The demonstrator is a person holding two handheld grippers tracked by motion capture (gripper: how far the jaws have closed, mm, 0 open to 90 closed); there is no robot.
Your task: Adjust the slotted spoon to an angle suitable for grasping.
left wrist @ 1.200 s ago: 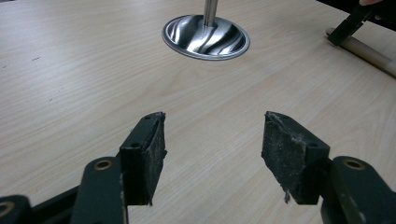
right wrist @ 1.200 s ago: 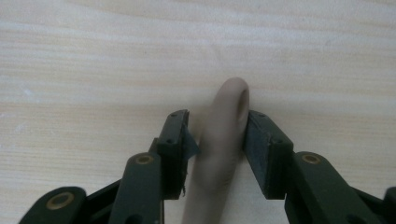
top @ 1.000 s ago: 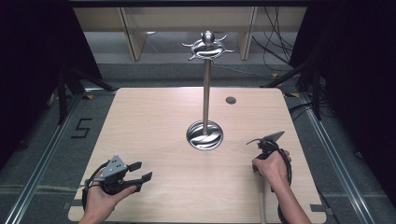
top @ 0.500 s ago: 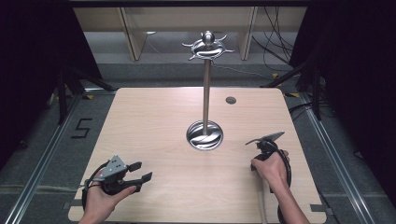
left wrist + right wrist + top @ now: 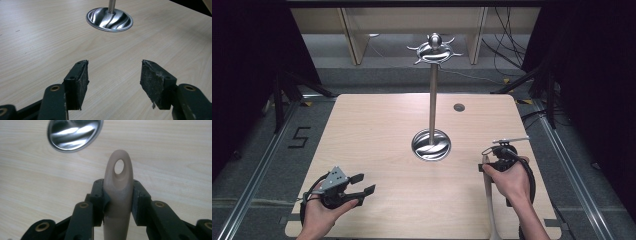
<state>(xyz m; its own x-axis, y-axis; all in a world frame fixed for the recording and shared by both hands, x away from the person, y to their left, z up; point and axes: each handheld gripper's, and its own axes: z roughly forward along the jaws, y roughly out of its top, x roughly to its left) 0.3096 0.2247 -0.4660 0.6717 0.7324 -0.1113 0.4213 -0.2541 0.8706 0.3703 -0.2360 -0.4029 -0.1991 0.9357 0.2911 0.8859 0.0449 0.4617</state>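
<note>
A pale wooden utensil handle [image 5: 118, 187] with a hole near its rounded end stands between my right gripper's [image 5: 117, 193] jaws, which are shut on it. In the high view the handle [image 5: 488, 200] runs from the right gripper [image 5: 488, 161] back toward the table's near edge. A shiny metal stand [image 5: 432, 100] rises from a round base [image 5: 431, 145] at the table's middle, with several hooks at its top [image 5: 434, 50]. The base [image 5: 75, 133] lies ahead and to the left of the held handle. My left gripper [image 5: 363, 183] rests open near the front left, nothing between its pads [image 5: 80, 80].
The light wooden table [image 5: 372, 130] has a small dark round hole [image 5: 459, 107] at the back right. The stand's base [image 5: 109, 20] lies well ahead of the left gripper. Dark floor, rails and cables surround the table.
My right hand has lifted a little with the wooden handle in its jaws. The left hand has kept still.
</note>
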